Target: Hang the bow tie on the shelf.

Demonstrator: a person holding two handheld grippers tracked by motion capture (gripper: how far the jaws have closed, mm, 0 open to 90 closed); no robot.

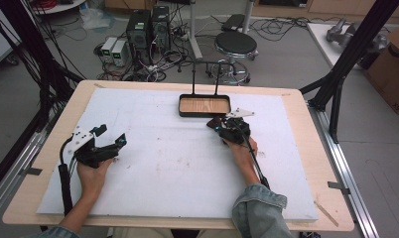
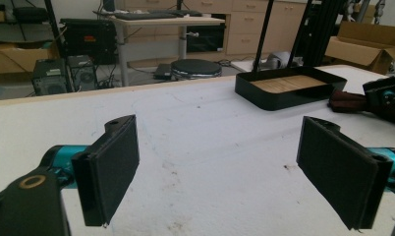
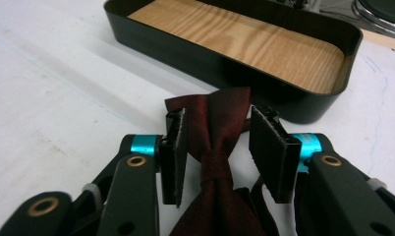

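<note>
left gripper (image 2: 220, 172) jaws wide apart | black tray (image 2: 290, 88) beyond, right

Bow tie (image 3: 216, 147) lies just before the tray (image 3: 195, 54), perhaps touching.

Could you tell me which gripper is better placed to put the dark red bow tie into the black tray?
The right gripper: its open jaws straddle the bow tie beside the tray.
</note>
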